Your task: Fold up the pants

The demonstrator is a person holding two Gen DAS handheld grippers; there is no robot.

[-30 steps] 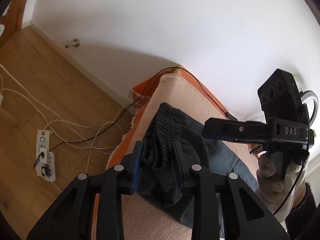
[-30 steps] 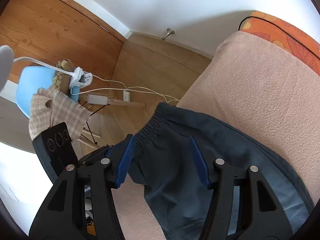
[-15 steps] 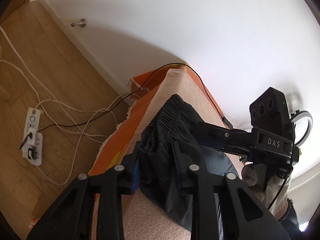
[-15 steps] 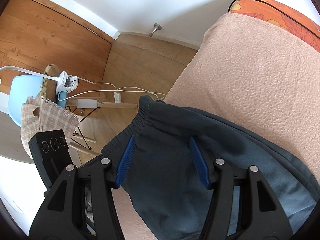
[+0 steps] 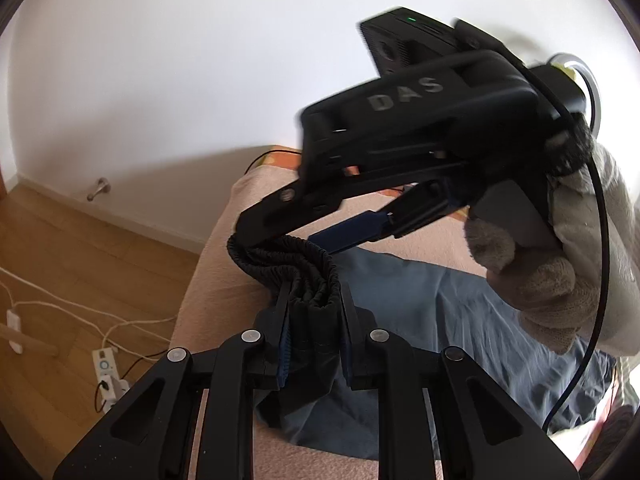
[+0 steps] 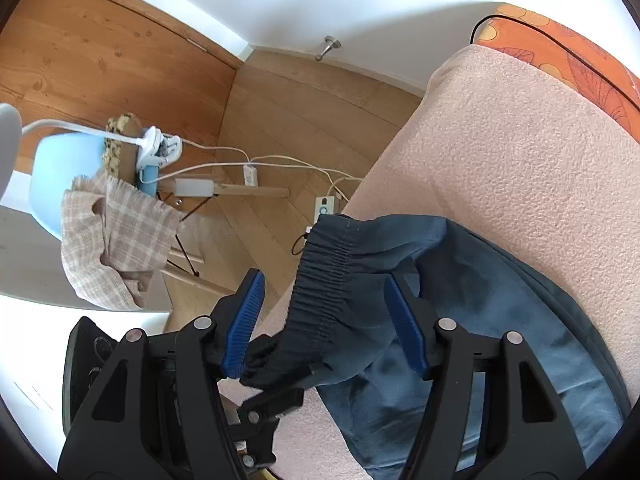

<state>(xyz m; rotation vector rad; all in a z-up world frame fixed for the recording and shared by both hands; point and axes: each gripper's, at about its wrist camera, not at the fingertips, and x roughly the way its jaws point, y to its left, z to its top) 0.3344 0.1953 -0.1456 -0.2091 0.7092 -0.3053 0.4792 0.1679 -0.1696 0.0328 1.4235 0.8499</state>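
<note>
Pinching the bunched waistband [image 5: 304, 264] with my left gripper [image 5: 314, 344]: jaws closed on the gathered elastic so that end of the pants [image 5: 460, 320] lifts off the pink blanket [image 5: 224, 280] while the legs stay spread on it. Pants lie along the blanket's left edge, waistband end near the corner by the wall, rest of the cloth trailing toward me.

My right gripper [image 6: 324, 324] is spread wide, blue pads [image 6: 404, 320] either side of the waistband, nothing clamped; from the left view one finger looks tucked at the elastic, contact unclear. My guess is it's lining up a second hold so the band can be stretched flat for the fold.

Pose: left gripper low, pointing along the blanket; right gripper above and crossing over it, angled down, gloved hand [image 5: 560, 280] on the handle.
</note>
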